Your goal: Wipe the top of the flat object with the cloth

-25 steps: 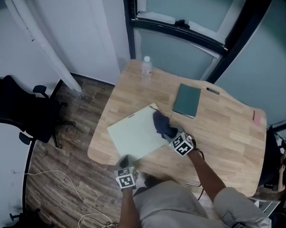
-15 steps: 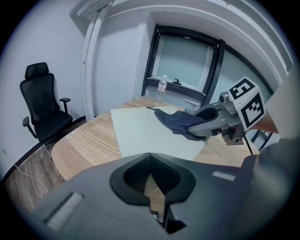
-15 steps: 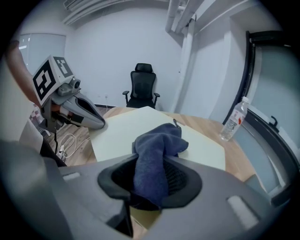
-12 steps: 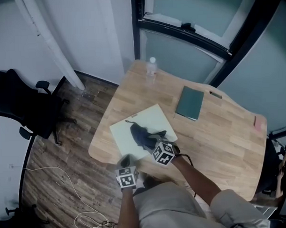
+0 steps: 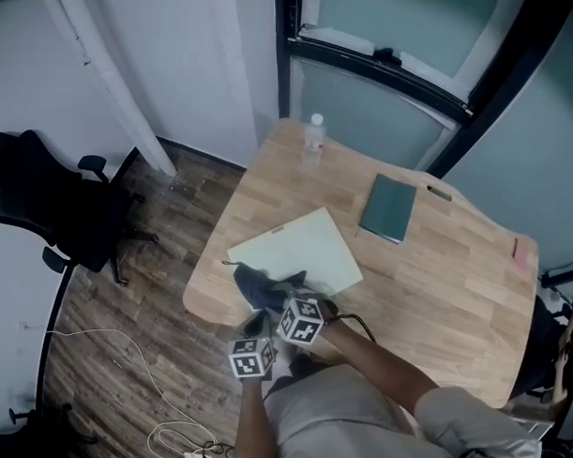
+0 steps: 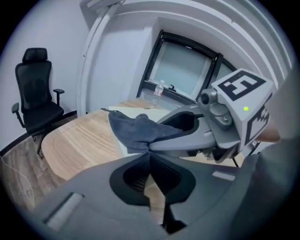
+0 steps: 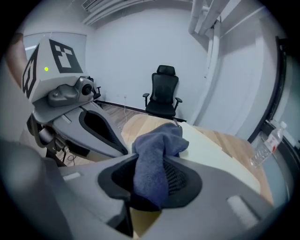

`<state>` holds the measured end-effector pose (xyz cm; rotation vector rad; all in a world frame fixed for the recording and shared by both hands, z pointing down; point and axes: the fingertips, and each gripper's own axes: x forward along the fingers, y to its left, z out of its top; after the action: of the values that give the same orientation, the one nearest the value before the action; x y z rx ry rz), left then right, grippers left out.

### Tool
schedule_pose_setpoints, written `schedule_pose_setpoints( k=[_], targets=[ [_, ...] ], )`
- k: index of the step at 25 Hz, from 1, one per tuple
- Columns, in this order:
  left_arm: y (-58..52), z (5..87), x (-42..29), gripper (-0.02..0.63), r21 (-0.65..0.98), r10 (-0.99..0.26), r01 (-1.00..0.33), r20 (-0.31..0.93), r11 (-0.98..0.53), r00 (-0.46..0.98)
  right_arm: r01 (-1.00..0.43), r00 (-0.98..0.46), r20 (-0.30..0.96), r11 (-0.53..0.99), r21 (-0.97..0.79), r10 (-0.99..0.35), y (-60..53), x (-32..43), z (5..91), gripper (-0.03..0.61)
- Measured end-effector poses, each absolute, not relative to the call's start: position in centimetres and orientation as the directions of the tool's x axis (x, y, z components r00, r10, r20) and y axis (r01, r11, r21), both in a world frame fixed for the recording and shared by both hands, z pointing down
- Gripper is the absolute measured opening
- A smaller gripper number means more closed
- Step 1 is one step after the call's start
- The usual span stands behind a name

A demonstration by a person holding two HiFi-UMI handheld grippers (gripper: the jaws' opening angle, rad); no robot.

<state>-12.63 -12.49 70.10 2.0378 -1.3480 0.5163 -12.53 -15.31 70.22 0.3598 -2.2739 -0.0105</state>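
The cloth [image 5: 262, 288] has been dragged from the middle of the pale flat object [image 5: 306, 246] to its near left corner, by the bench [image 5: 439, 284] edge, clamped in the right gripper's [image 5: 282, 303] jaws. The left gripper's [image 5: 255, 325] jaws are pressed together, empty. A bottle [image 5: 312, 138] and green book [image 5: 389, 208] are set farther back; a black chair [image 5: 51, 208] is seen on the plank floor [image 5: 131, 351].
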Motion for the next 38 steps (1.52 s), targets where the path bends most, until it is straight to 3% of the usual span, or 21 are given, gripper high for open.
schedule_pose_setpoints(
  k=[5, 8, 19, 28, 33, 38],
  targets=[
    [-13.8, 68.6, -17.3, 0.008, 0.264, -0.733, -0.934, 0.581, -0.241, 0.354, -0.257, -0.629, 0.736, 0.960, 0.108, -0.251, -15.4, -12.2, 70.2, 0.133],
    [-18.1, 67.3, -19.0, 0.008, 0.249, -0.719, -0.920, 0.574, -0.303, 0.392, -0.258, -0.617, 0.744, 0.959, 0.117, -0.257, -15.5, -12.3, 70.2, 0.133],
    [-27.3, 67.1, -14.0, 0.008, 0.118, -0.434, -0.691, 0.699, -0.714, 0.568, -0.300, -0.590, 0.768, 0.951, 0.080, -0.251, -15.4, -13.0, 70.1, 0.133],
    [-28.4, 70.9, -11.9, 0.008, 0.107, -0.241, -0.499, 0.777, -0.860, 0.582, -0.389, -0.564, 0.782, 0.921, 0.033, -0.266, -15.8, -13.7, 70.0, 0.135],
    [-29.1, 71.1, -11.1, 0.008, 0.194, -0.148, -0.484, 0.799, -0.853, 0.582, -0.430, -0.503, 0.826, 0.903, 0.017, -0.255, -16.3, -13.5, 70.3, 0.135],
    [-28.9, 71.3, -11.3, 0.008, 0.141, -0.068, -0.332, 0.836, -0.933, 0.545, -0.489, -0.484, 0.829, 0.872, 0.010, -0.280, -16.6, -13.9, 70.5, 0.135]
  ],
)
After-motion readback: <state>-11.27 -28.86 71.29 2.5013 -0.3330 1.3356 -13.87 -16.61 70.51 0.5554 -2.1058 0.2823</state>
